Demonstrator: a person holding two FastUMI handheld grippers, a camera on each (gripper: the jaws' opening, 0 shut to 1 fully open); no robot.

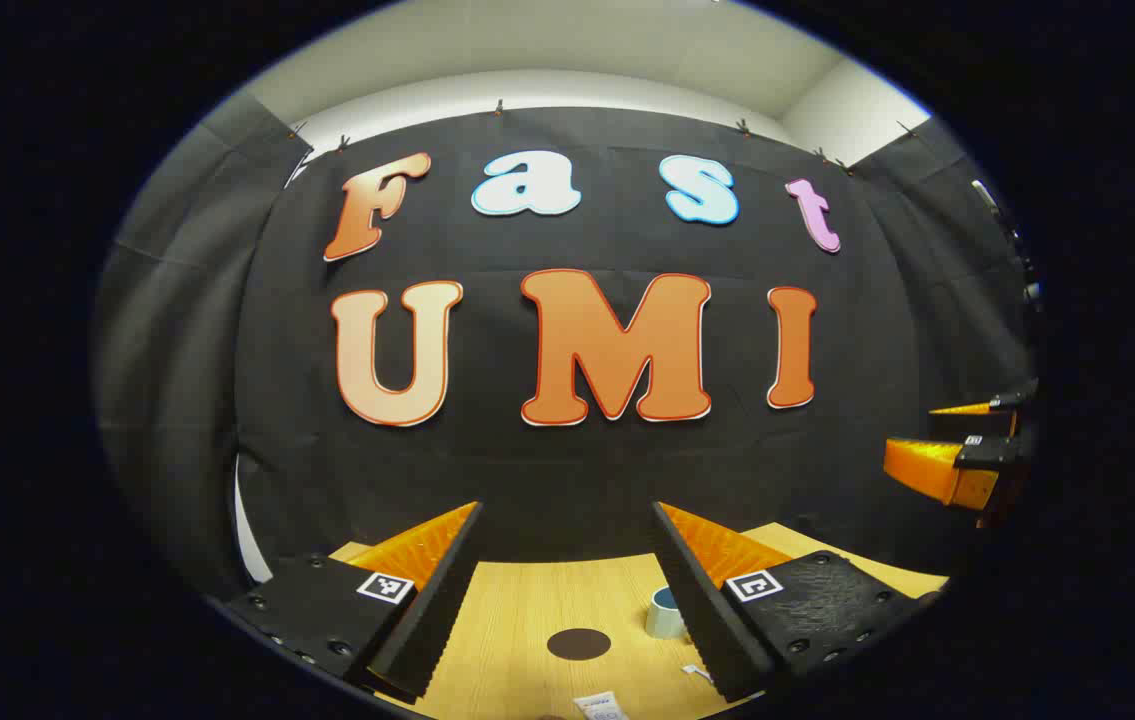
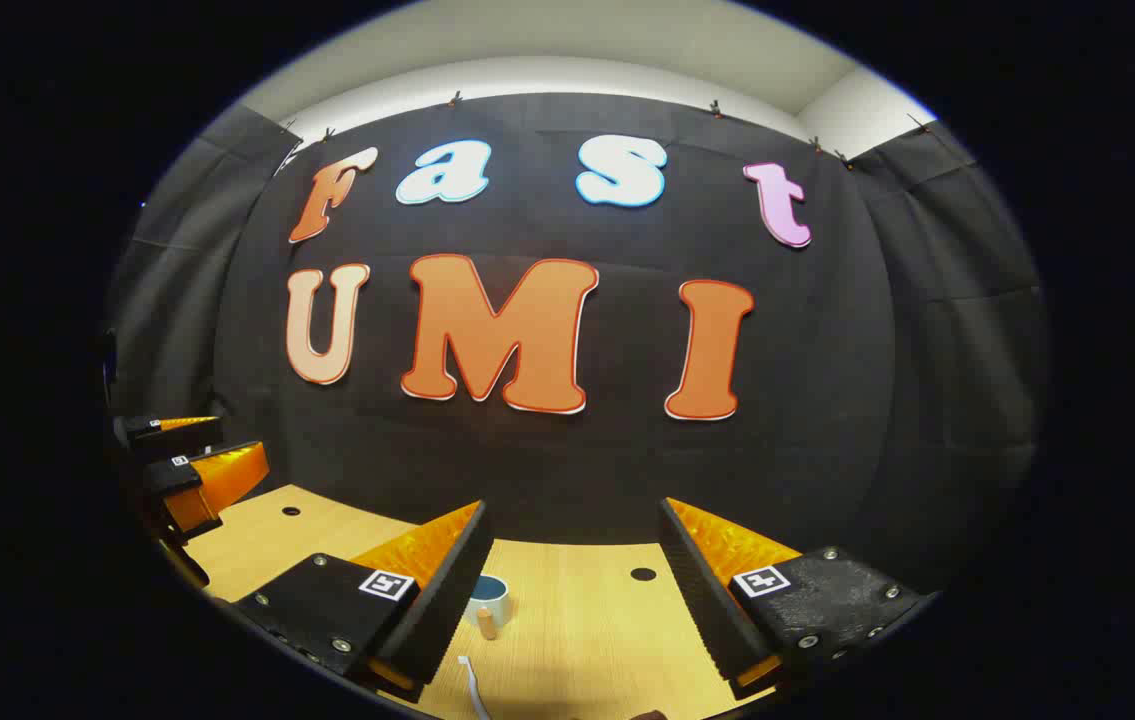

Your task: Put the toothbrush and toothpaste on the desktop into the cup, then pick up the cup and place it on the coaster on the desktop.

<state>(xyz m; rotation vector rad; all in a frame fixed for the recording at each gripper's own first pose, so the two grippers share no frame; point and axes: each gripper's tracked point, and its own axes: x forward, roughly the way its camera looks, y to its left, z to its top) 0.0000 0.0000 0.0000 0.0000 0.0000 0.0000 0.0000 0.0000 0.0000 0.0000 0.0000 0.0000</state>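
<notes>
Both grippers hang above the wooden desk (image 1: 527, 600). My left gripper (image 1: 567, 510) is open with nothing between its fingers. Below it lie a dark round coaster (image 1: 578, 643), a pale cup (image 1: 663, 612) half hidden behind one finger, a white toothpaste tube (image 1: 599, 706) at the bottom edge and a bit of the white toothbrush (image 1: 697, 673). My right gripper (image 2: 574, 505) is open and empty too. In the right gripper view the cup (image 2: 492, 595) stands beside a finger, and the toothbrush (image 2: 470, 685) lies nearer.
Each gripper sees the other off to the side: the right gripper (image 1: 912, 432) and the left gripper (image 2: 239, 438). The desk (image 2: 577, 620) has two small dark holes (image 2: 643, 574) (image 2: 291, 511). A small orange-brown piece (image 2: 486, 622) sits against the cup. Black cloth walls the booth.
</notes>
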